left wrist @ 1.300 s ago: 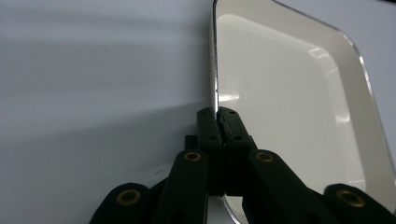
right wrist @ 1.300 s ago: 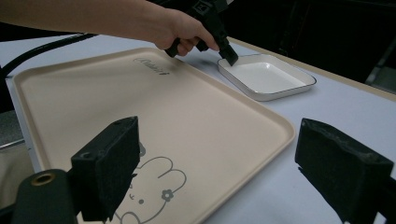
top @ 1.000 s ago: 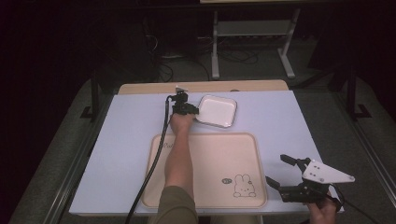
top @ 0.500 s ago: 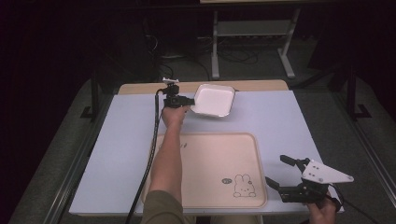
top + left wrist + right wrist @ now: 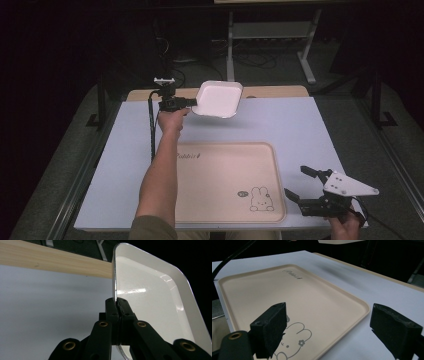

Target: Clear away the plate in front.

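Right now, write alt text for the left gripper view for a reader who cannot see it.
The left gripper, its two black jaws closed, pinches the rim of a white square dish and holds it tilted on edge. Behind lie a pale blue tabletop and its wooden edge strip.

The bench [image 5: 300,130] carries a pale lavender-white cover, with a light wood strip along its far edge. The tray [image 5: 220,170] is cream-beige, bearing a dark line drawing of a rabbit [image 5: 261,198] near one corner and small dark script near another. The square dish [image 5: 219,99] is glossy white inside and out. Both the left tool [image 5: 189,102] and the right tool [image 5: 301,184] are black, with brass-coloured rivets at the joints. The right tool carries a grey three-cornered plate [image 5: 347,185]. The surrounding floor [image 5: 55,160] is dark grey.
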The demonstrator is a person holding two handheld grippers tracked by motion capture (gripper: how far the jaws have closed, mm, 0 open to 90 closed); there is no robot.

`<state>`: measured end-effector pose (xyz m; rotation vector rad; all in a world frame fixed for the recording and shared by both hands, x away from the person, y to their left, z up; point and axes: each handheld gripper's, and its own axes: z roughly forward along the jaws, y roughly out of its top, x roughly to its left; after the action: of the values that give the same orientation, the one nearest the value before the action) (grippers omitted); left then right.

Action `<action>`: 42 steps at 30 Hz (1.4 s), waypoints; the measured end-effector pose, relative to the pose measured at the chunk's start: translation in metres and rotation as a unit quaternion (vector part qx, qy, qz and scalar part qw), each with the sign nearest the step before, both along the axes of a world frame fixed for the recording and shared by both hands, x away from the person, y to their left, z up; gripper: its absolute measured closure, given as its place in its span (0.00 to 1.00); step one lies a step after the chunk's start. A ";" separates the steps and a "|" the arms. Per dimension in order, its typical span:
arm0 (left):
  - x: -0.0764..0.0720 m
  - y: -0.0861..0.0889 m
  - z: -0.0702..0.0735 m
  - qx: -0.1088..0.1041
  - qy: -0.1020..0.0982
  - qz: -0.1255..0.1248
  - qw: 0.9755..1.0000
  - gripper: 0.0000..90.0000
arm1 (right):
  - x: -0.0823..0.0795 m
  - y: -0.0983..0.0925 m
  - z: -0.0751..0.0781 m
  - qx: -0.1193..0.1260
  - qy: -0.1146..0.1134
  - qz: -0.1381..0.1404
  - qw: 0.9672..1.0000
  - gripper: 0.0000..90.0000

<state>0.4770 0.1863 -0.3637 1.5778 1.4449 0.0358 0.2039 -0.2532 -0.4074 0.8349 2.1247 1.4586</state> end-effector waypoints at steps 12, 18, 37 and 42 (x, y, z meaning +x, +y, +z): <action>-0.031 0.028 -0.003 -0.010 -0.002 0.015 1.000 0.99 | -0.005 0.003 0.000 -0.006 -0.001 0.012 1.000 0.15; -0.050 0.043 -0.006 -0.011 -0.003 0.026 1.000 0.99 | -0.004 0.005 -0.001 -0.013 0.002 0.013 1.000 0.15; -0.099 0.051 -0.002 -0.016 -0.011 0.020 1.000 0.99 | -0.005 0.005 0.000 -0.011 0.001 0.013 1.000 0.15; -0.115 0.050 0.013 -0.012 -0.028 0.020 0.999 0.99 | -0.005 0.003 0.000 -0.003 -0.001 0.008 1.000 0.15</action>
<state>0.3623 0.2363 -0.3507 1.5170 1.4286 0.0851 0.1987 -0.2503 -0.4073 0.8158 2.1380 1.4600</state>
